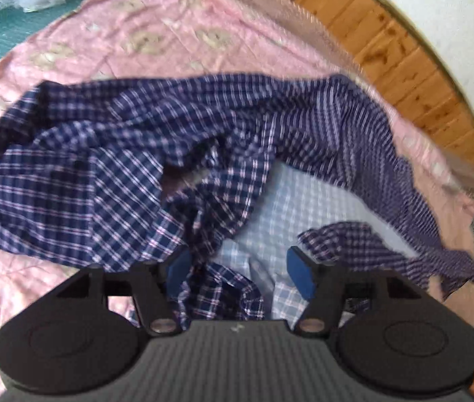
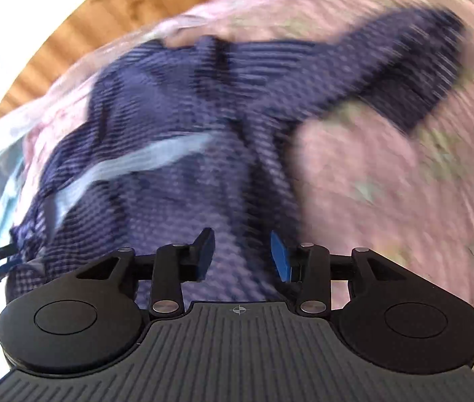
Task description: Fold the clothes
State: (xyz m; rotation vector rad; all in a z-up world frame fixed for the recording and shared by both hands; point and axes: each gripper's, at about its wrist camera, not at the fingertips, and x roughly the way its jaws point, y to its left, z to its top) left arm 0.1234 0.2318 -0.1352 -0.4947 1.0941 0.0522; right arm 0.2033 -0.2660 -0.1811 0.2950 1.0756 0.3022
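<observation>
A crumpled navy checked shirt (image 1: 129, 154) lies on a pink blanket (image 1: 156, 33), its pale lining (image 1: 304, 207) showing. The left gripper (image 1: 240, 271) sits at the shirt's near edge, blue pads (image 1: 299, 276) spread apart with loose cloth between them. Beyond the blanket runs wooden flooring (image 1: 388, 43).

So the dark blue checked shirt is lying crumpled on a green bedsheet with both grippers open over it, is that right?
Not quite: the sheet under the shirt is pink, not green, as the left wrist view shows. Only a strip of green shows at the far left edge. The rest holds: the shirt lies crumpled, and the left gripper and right gripper are both open over it.
</observation>
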